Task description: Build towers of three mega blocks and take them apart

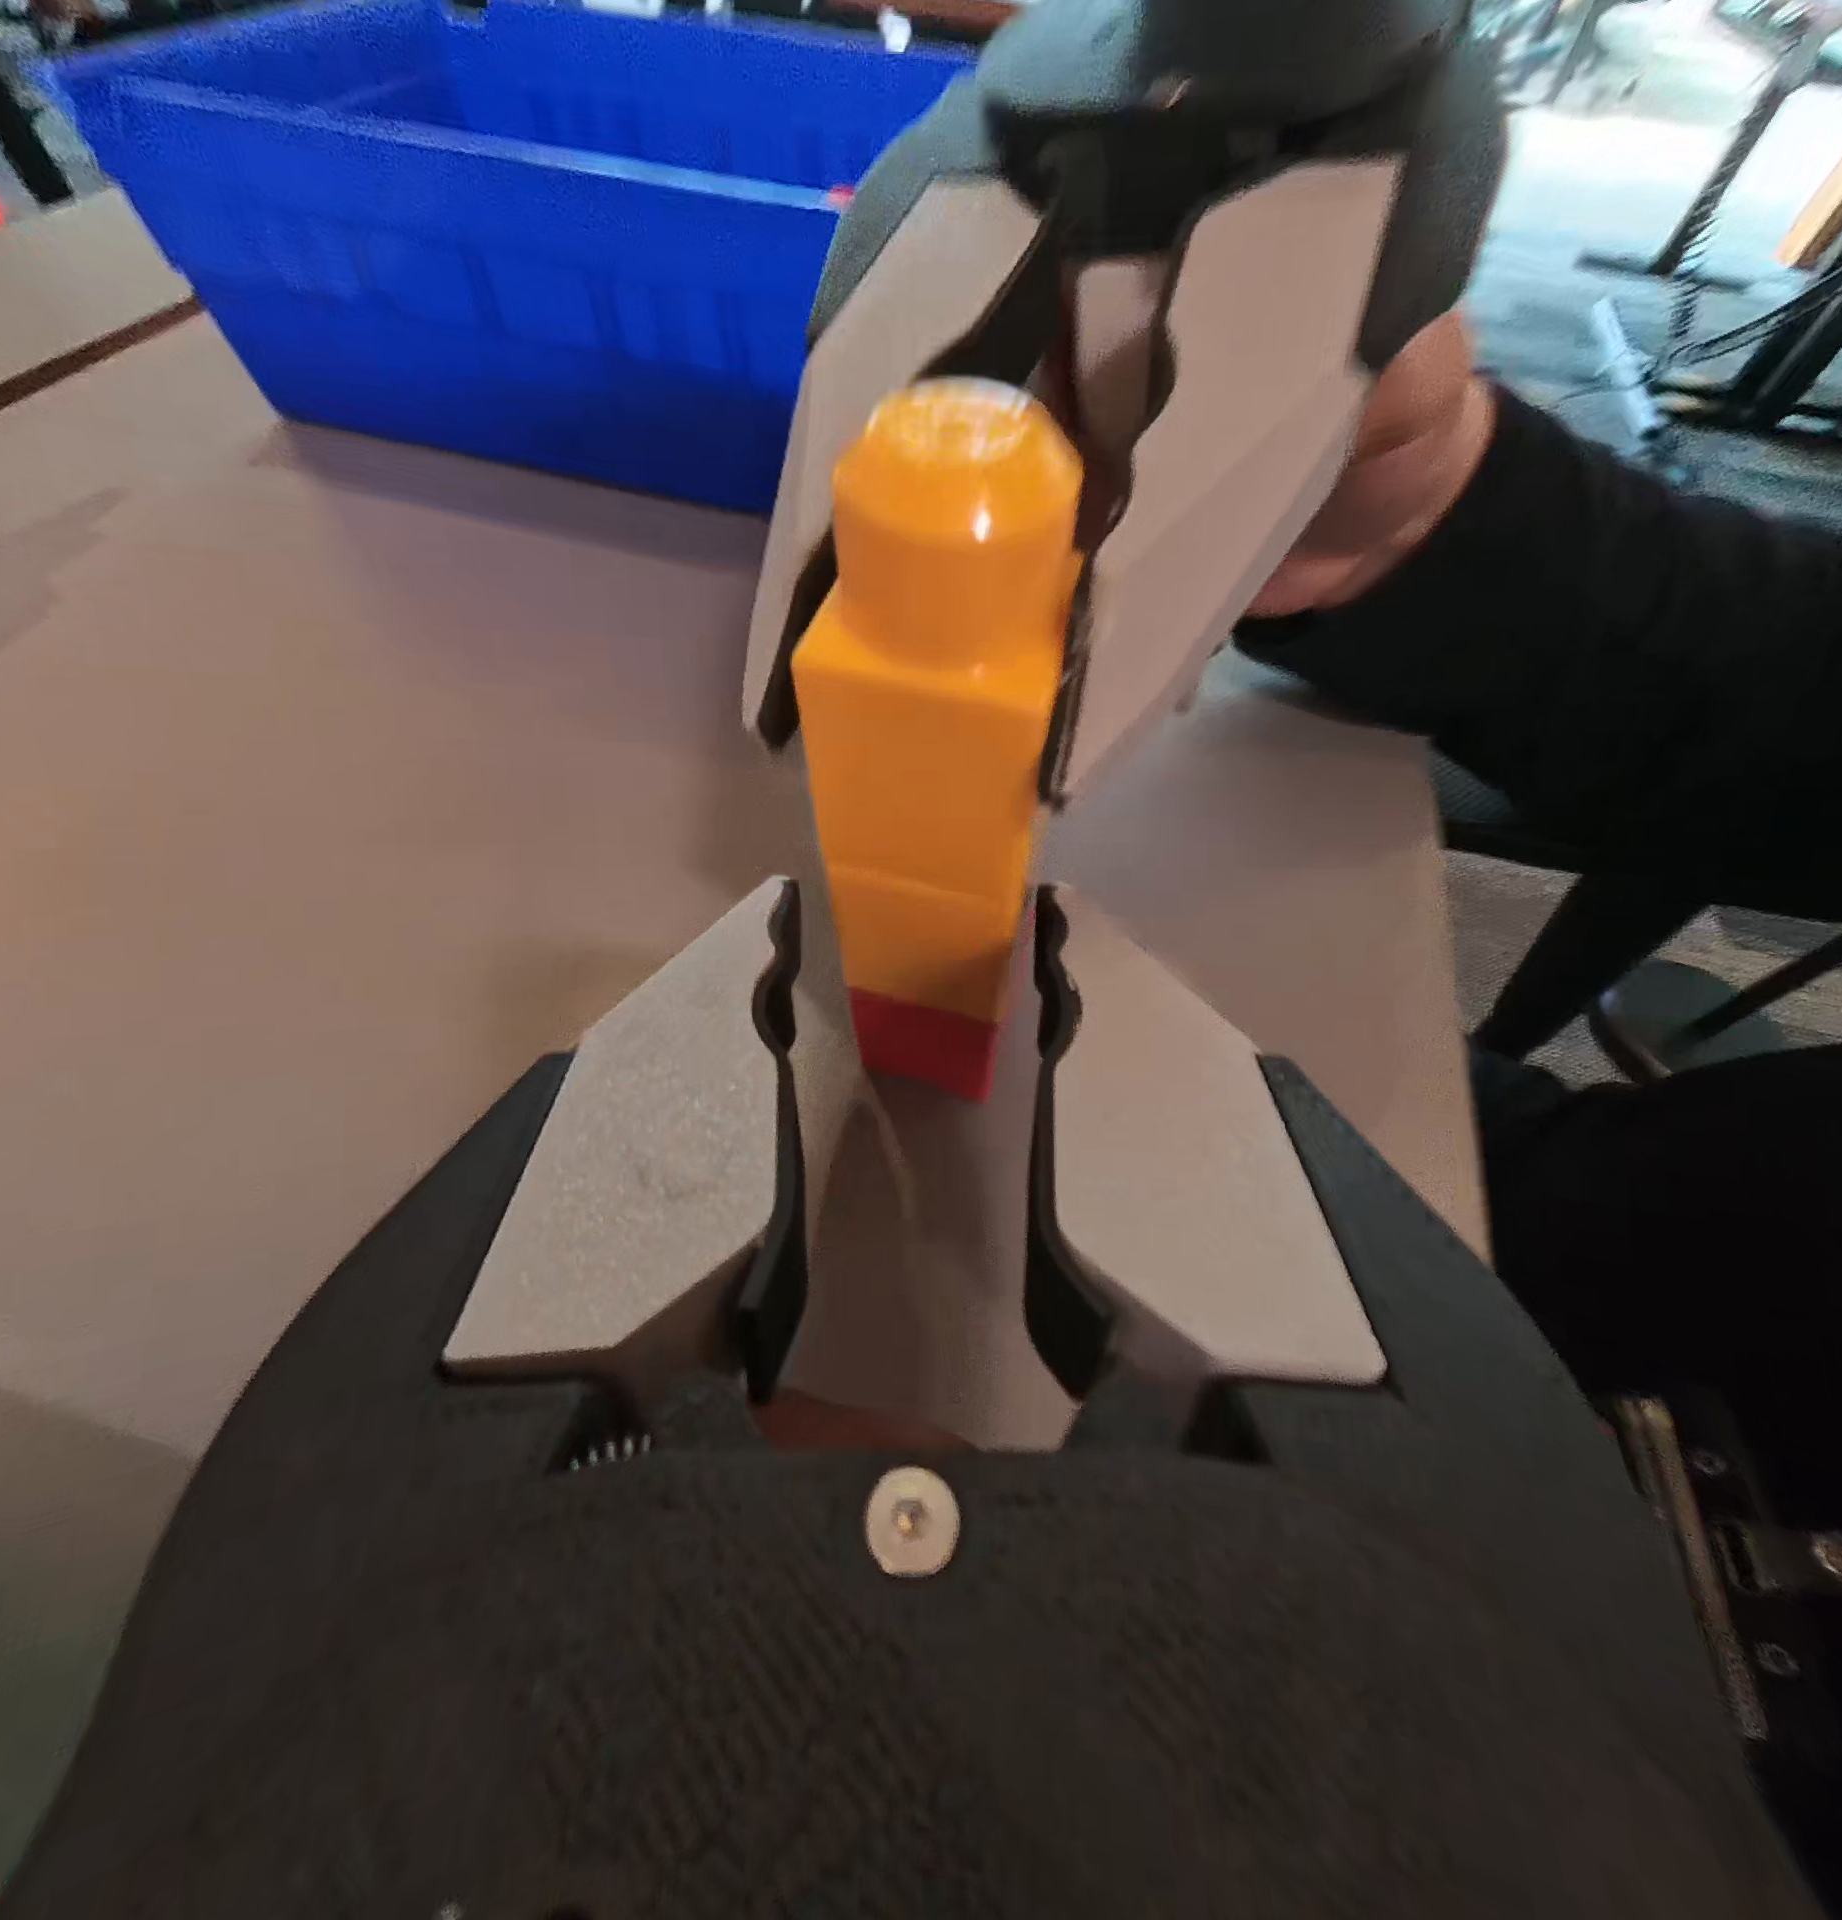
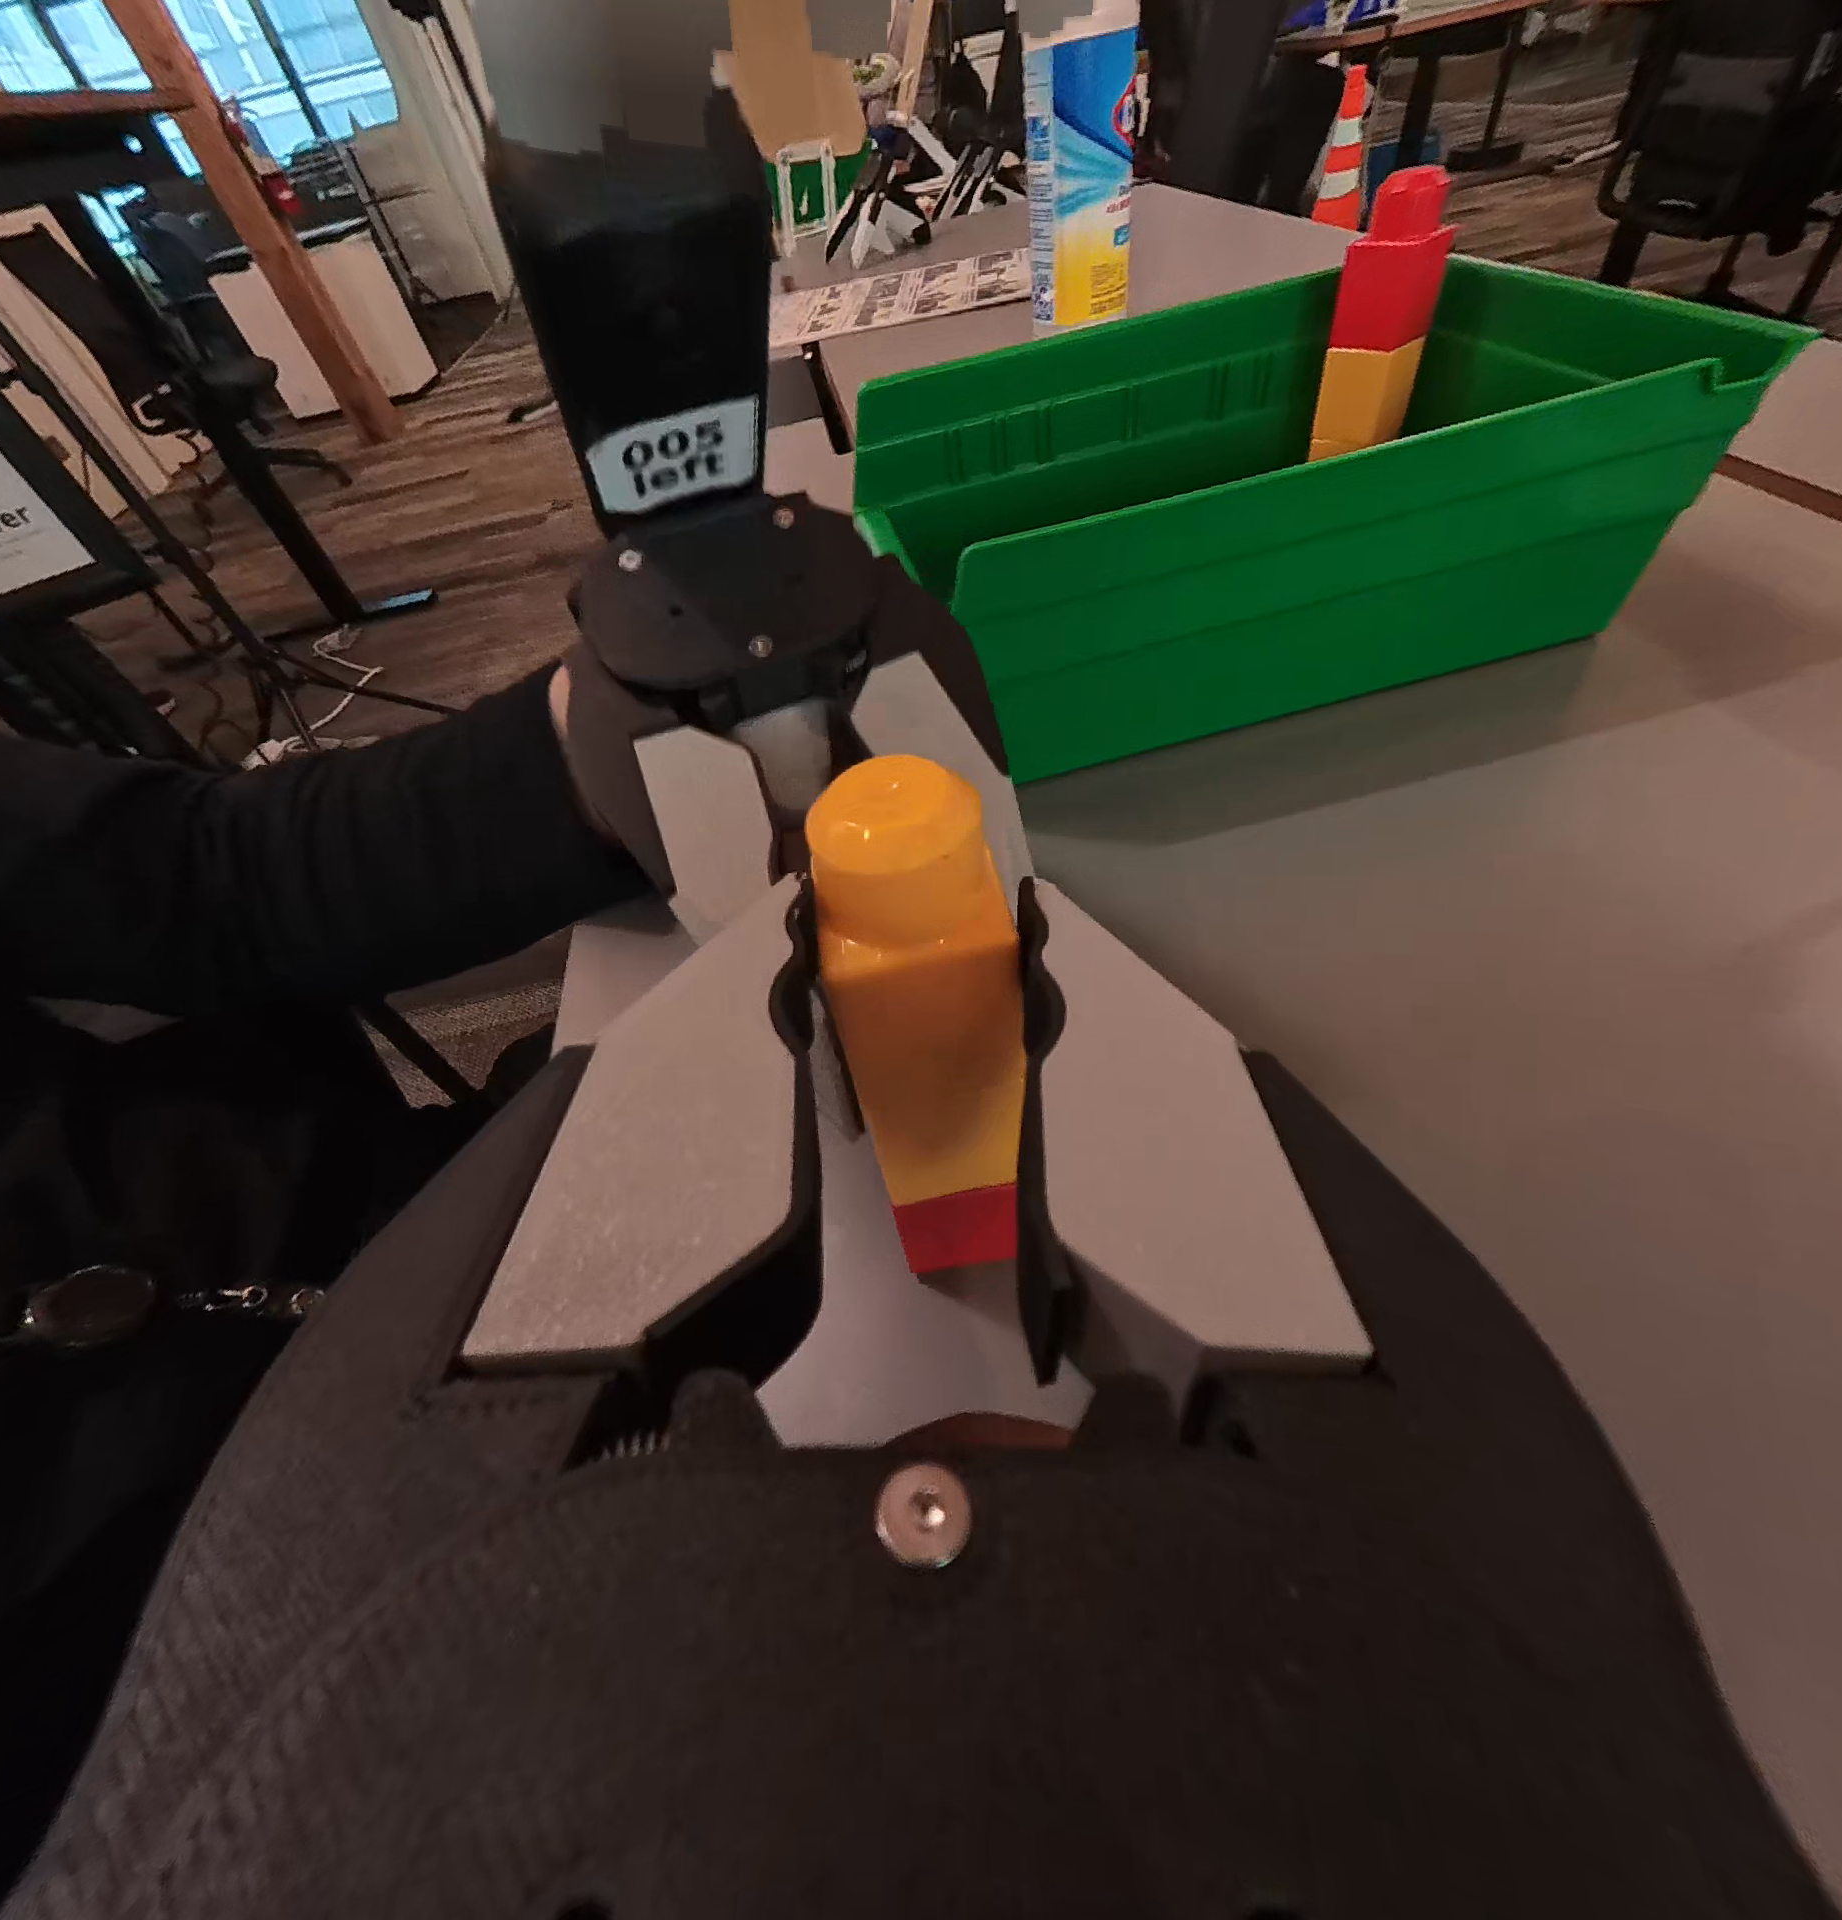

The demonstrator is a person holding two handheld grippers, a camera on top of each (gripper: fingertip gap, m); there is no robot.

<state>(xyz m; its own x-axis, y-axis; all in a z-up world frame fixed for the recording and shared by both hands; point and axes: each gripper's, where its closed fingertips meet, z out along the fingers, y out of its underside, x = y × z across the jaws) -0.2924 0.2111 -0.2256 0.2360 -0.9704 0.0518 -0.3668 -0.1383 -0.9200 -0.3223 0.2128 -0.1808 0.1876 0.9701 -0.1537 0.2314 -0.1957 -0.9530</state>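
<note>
A three-block tower stands on the grey table (image 1: 273, 831), with an orange block (image 1: 938, 644) on top, a yellow-orange block (image 1: 922, 925) in the middle and a red block (image 1: 927, 1039) at the bottom. My right gripper (image 2: 915, 899) is shut on the top orange block (image 2: 917, 935), and in the left wrist view it (image 1: 912, 758) comes in from above. My left gripper (image 1: 915, 899) is open, its fingers flanking the lower blocks, with a small gap on the left side. In the right wrist view it shows behind the tower, with one of its fingers (image 2: 693, 821) in sight.
A blue bin (image 1: 481, 312) stands behind the tower in the left wrist view. A green bin (image 2: 1312, 582) at the right holds another tower (image 2: 1384, 312) of red and yellow blocks. A wipes canister (image 2: 1083, 166) and a traffic cone (image 2: 1348, 145) stand farther back. A person's sleeves reach in.
</note>
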